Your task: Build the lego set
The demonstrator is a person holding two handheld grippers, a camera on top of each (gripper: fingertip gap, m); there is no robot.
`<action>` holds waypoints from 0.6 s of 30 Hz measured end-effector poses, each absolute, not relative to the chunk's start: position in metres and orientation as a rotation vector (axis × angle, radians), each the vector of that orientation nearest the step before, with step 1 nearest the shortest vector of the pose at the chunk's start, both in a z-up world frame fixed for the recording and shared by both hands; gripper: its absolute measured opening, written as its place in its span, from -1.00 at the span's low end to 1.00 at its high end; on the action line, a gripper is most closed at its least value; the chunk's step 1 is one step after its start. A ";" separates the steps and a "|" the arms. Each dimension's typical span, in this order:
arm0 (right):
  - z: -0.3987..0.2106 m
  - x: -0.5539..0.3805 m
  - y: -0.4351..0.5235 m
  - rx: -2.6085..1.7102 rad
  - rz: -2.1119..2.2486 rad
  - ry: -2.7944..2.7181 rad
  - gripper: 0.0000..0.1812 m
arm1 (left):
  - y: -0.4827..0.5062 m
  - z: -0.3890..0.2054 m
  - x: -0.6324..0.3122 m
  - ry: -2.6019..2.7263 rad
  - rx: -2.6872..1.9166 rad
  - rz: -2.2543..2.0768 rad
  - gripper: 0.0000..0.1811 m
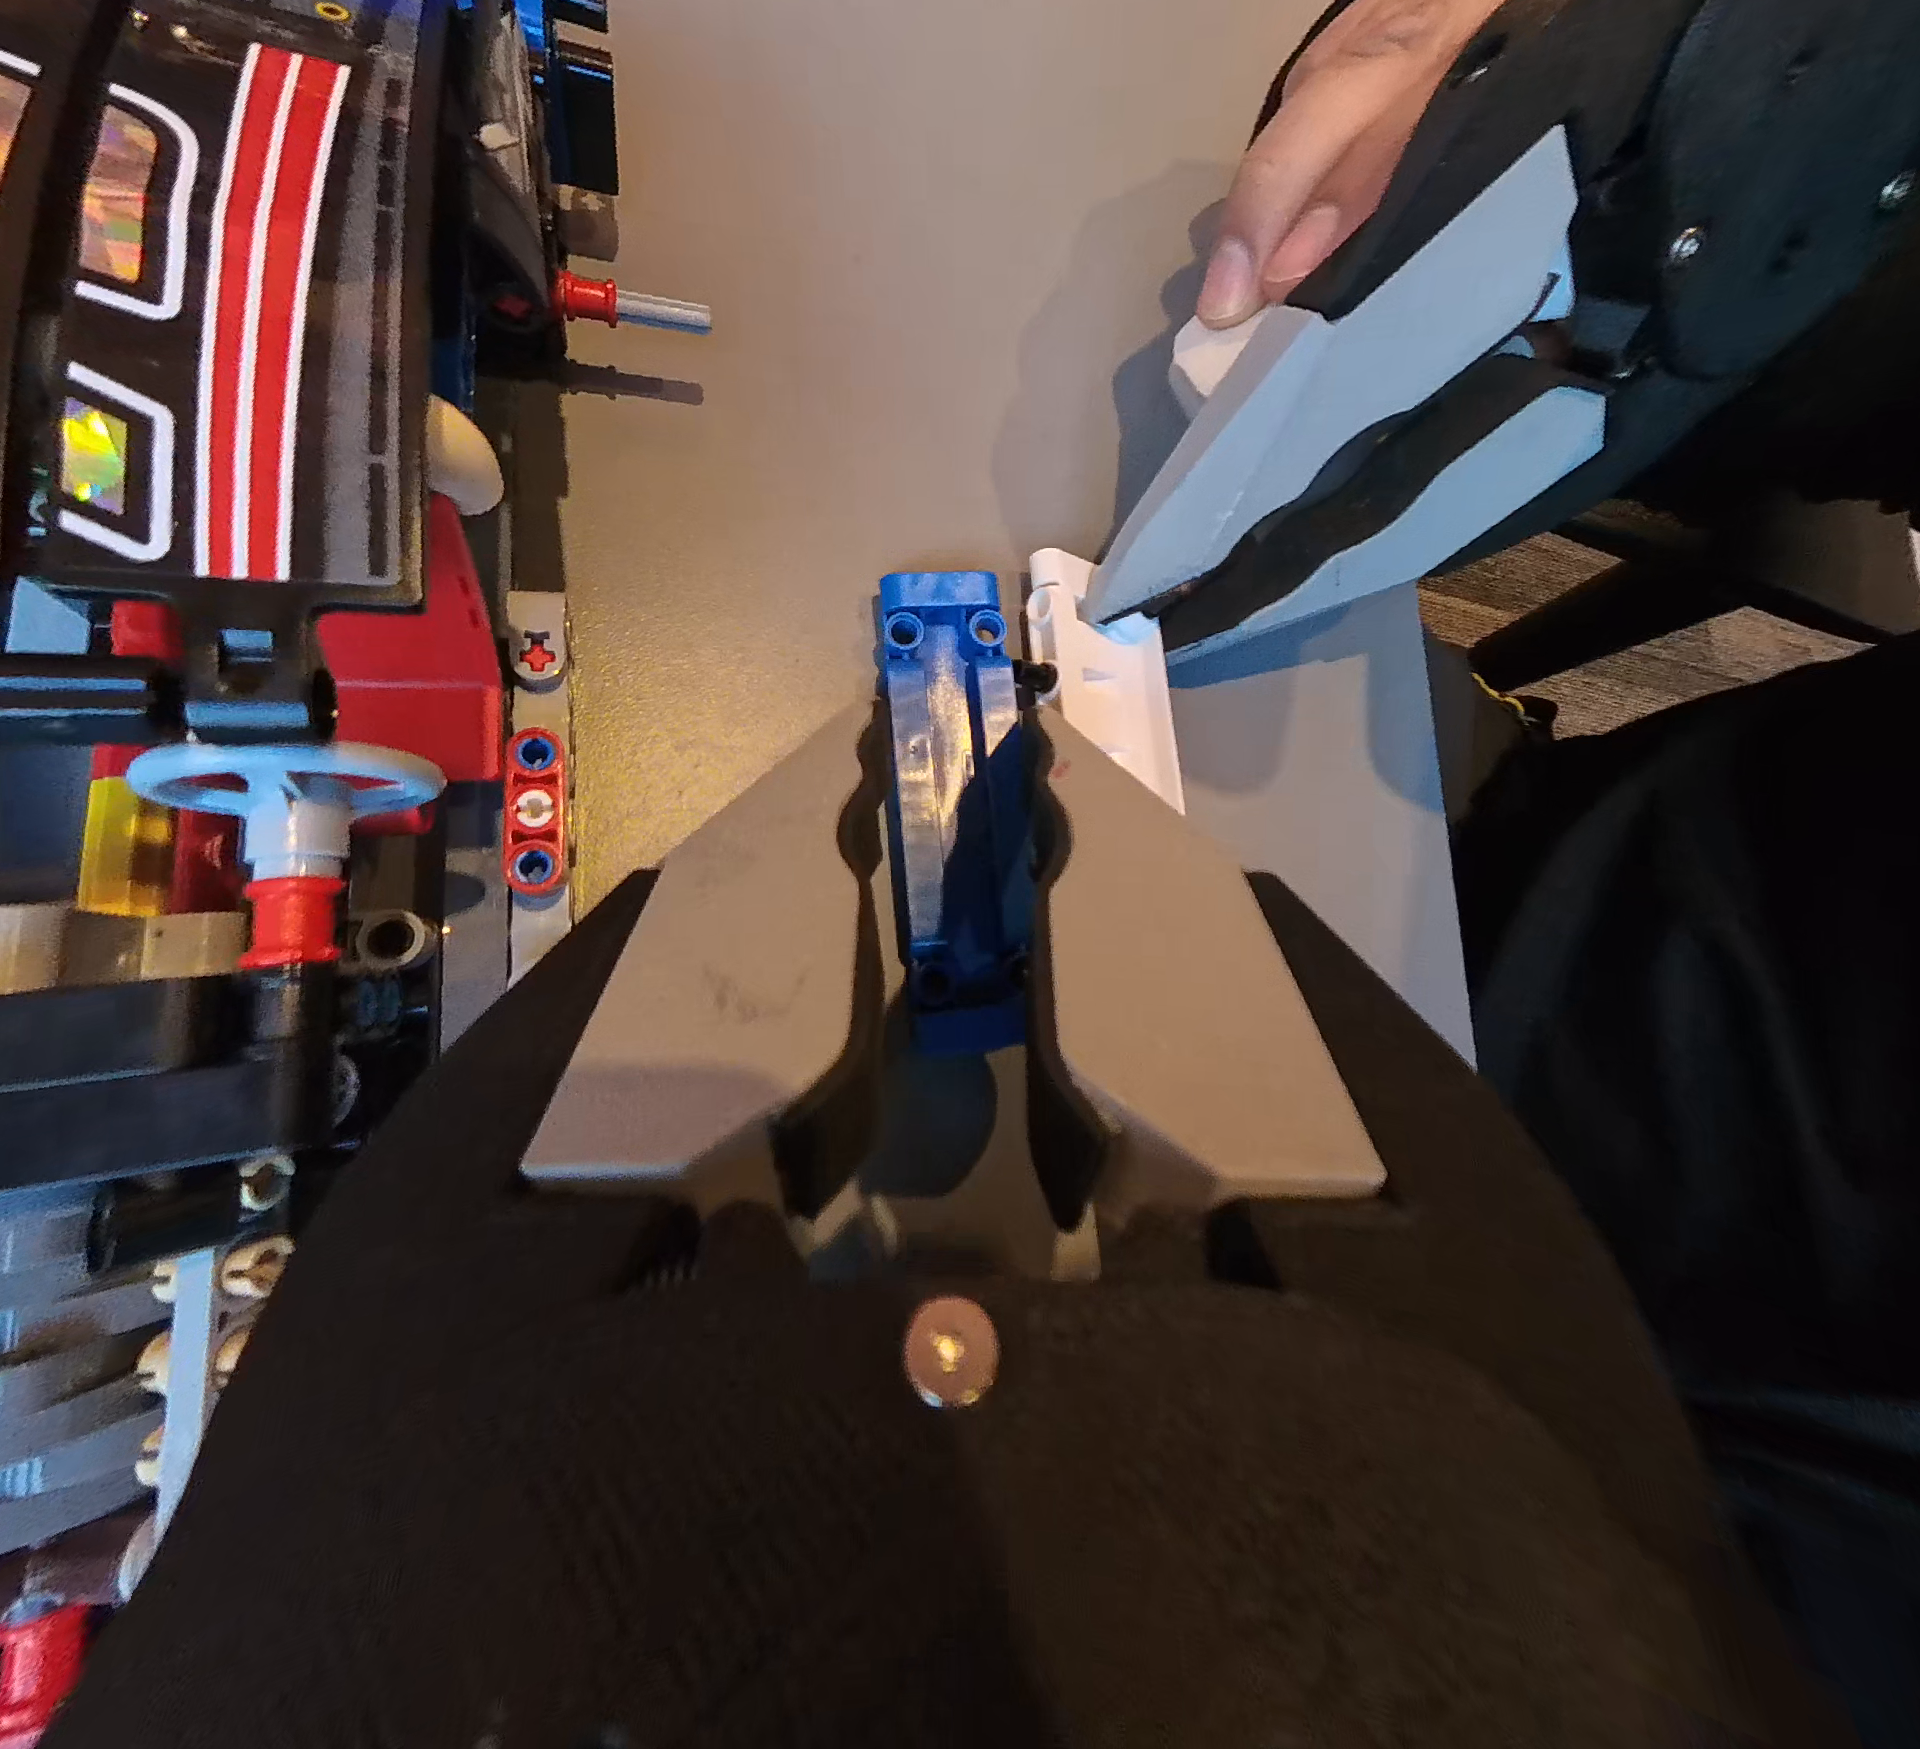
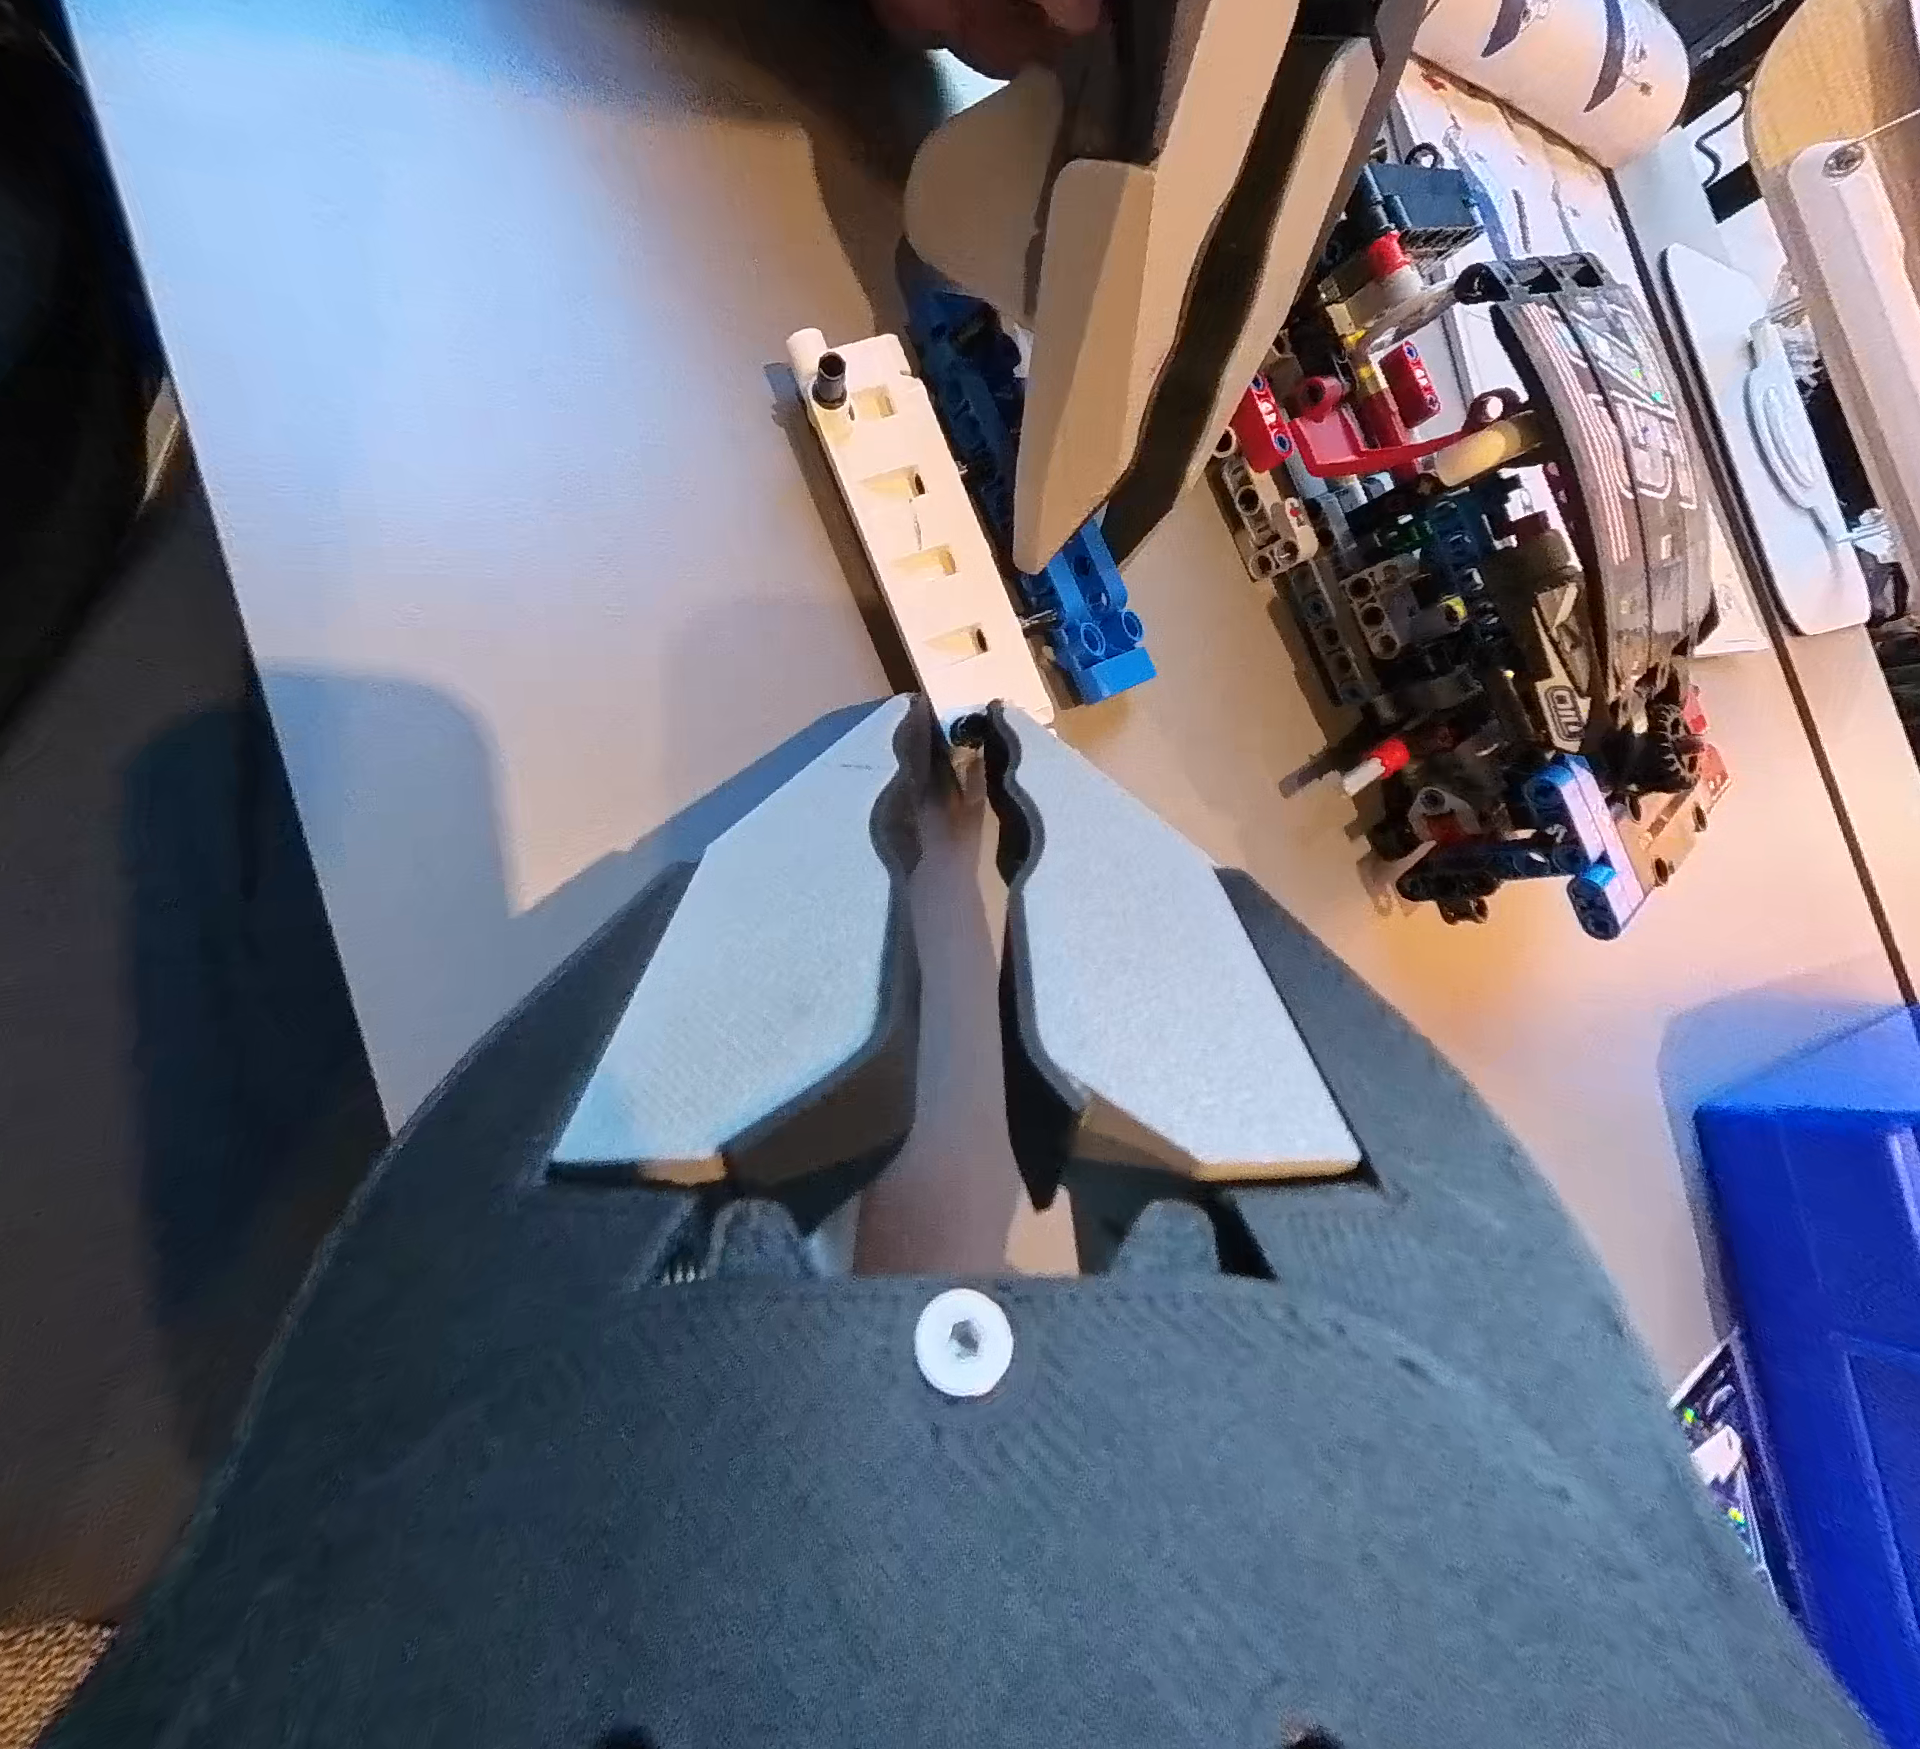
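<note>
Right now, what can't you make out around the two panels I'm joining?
- Blue panel: left wrist view, its sides sit behind the left fingers.
- White panel: near end pinched between the right fingers; the black pin there is too small to judge seating.

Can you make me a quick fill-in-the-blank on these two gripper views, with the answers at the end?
1. The left gripper is shut on the ____ piece.
2. The right gripper grips the end of the ____ beam.
3. The beam lies ____ the blue piece on the table.
4. The half-built car has a stripe coloured white and ____.

Answers: blue; white; beside; red
</note>
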State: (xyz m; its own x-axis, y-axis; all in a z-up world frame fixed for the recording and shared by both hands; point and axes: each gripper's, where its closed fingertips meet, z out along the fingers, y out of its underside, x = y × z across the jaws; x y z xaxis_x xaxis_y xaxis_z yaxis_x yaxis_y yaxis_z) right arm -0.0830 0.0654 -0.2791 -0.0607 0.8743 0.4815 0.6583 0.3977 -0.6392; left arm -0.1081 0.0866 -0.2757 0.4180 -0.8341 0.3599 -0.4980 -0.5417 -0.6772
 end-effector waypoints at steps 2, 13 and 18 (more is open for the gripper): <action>-0.279 -0.083 0.066 -1.330 0.314 -1.792 -0.92 | 0.087 -0.276 -0.110 1.132 -2.211 -0.941 -0.75; -0.279 -0.083 0.066 -1.316 0.288 -1.788 -0.93 | 0.088 -0.262 -0.123 1.150 -2.180 -0.880 -0.77; -0.279 -0.082 0.066 -1.314 0.285 -1.788 -0.93 | 0.091 -0.264 -0.128 1.159 -2.198 -0.828 -0.77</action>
State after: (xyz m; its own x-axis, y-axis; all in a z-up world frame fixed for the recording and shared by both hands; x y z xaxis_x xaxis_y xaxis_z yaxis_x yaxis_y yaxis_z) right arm -0.0824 0.0662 -0.2791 -0.0603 0.8597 0.5073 0.6594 0.4159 -0.6263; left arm -0.1283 0.0909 -0.2642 0.4481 -0.8509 0.2741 -0.5352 -0.5009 -0.6801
